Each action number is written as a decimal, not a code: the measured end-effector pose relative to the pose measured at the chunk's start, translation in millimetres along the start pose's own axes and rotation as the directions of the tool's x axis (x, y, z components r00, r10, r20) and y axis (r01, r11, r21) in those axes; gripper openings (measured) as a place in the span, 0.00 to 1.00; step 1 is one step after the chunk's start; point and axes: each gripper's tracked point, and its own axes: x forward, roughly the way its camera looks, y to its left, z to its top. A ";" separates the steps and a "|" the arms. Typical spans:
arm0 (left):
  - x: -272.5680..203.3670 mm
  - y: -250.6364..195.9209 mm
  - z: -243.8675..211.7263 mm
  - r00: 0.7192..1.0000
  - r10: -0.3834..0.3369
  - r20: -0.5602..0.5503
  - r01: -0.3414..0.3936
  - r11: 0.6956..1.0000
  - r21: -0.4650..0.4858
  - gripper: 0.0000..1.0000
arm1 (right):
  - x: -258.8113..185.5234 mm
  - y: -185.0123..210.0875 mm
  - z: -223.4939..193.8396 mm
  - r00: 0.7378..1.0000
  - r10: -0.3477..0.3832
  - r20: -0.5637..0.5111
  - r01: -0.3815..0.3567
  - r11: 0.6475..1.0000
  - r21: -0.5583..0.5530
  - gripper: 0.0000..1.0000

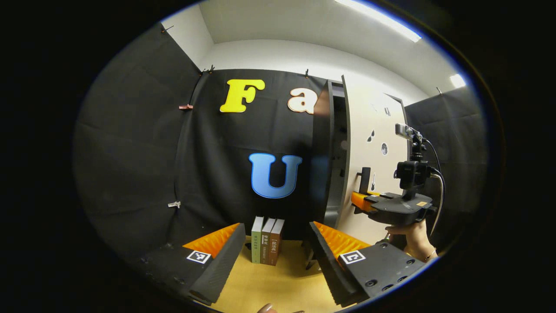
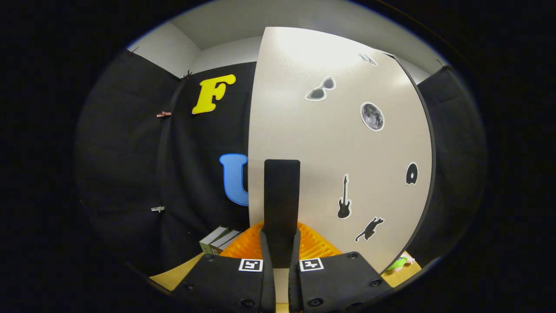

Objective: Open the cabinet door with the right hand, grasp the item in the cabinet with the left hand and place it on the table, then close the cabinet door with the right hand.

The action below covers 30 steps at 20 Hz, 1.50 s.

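Note:
The cabinet [image 1: 322,152] stands at the right with its pale, sticker-covered door [image 1: 375,139] swung partly out. The gap behind the door is dark and hides what is inside. My right gripper [image 1: 369,201], held by a hand [image 1: 415,239], is at the door's black handle [image 1: 365,177]. In the right gripper view the door [image 2: 330,143] is close in front, and my right gripper [image 2: 281,237] is shut on the upright handle [image 2: 282,195]. My left gripper [image 1: 275,228] hangs open over the table [image 1: 269,287], left of the cabinet, with nothing between its fingers.
Three books [image 1: 267,241] stand upright on the wooden table just beyond my left fingers, and also appear as books [image 2: 217,240] in the right gripper view. A small green toy [image 2: 399,263] lies on the table by the door's lower right corner. Black cloth walls close the booth.

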 end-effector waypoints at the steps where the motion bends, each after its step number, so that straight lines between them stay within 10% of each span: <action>1: -1.6 -4.3 2.9 1.000 -0.010 0.005 0.010 1.000 0.000 0.92 | -6.3 -2.3 0.1 1.000 0.007 -0.001 -0.007 1.000 0.004 0.16; 20: 21.5 -101.3 7.3 0.964 -0.264 0.018 0.262 0.962 0.069 0.92 | -101.3 -49.5 3.8 0.996 0.088 -0.026 -0.088 0.996 0.011 0.16; 30: 39.2 -178.3 3.8 0.894 -0.447 0.014 0.447 0.894 0.026 0.88 | -147.6 -84.3 7.3 0.997 0.074 -0.011 -0.074 0.997 0.005 0.15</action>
